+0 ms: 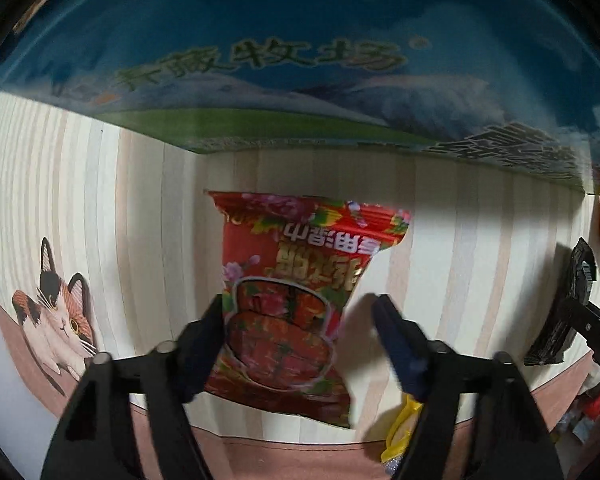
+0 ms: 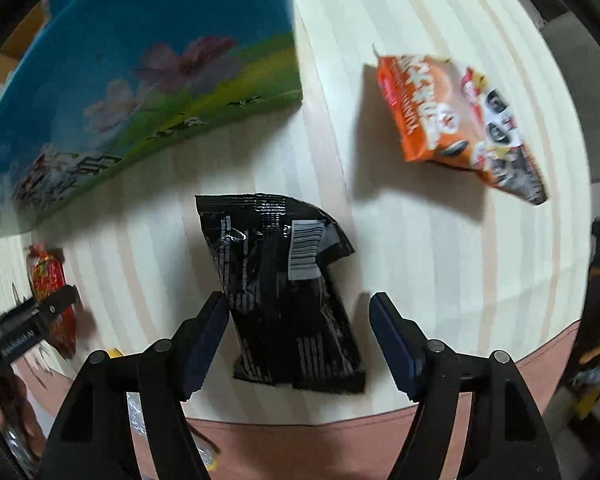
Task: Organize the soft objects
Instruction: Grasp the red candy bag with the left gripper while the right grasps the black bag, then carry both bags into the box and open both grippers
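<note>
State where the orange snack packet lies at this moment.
In the right wrist view the orange snack packet lies flat on the striped table, upper right, beyond the black packet and right of the blue box.

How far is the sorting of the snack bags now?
Nothing looks put away yet. Left gripper is open around the red bag, and right gripper is open around the black bag; both bags lie on the table. The orange bag lies untouched. The blue box stands nearby; its inside is hidden.
</note>
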Action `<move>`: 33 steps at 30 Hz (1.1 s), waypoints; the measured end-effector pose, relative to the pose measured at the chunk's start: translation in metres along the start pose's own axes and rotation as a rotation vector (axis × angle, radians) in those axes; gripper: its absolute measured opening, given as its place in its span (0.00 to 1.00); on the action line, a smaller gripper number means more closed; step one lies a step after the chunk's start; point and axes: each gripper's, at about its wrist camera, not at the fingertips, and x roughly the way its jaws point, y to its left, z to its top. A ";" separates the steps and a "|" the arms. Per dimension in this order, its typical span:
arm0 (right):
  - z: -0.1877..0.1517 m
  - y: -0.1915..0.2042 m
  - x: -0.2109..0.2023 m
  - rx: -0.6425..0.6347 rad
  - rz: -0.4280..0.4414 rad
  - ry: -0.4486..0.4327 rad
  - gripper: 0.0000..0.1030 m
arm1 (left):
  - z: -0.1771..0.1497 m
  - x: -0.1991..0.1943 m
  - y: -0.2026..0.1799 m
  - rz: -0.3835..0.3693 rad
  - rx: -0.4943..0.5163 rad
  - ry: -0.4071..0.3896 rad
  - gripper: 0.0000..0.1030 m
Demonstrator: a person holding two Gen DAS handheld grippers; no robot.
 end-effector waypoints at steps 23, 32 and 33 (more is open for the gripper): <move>-0.090 0.068 0.027 -0.306 -0.141 0.092 0.55 | -0.075 0.019 0.002 -0.023 -0.046 0.093 0.50; -0.083 0.081 0.037 -0.301 -0.135 0.082 0.47 | -0.056 0.020 0.011 -0.015 -0.039 0.082 0.42; -0.085 0.075 0.035 -0.301 -0.125 0.077 0.45 | -0.054 0.017 0.010 -0.010 -0.037 0.073 0.41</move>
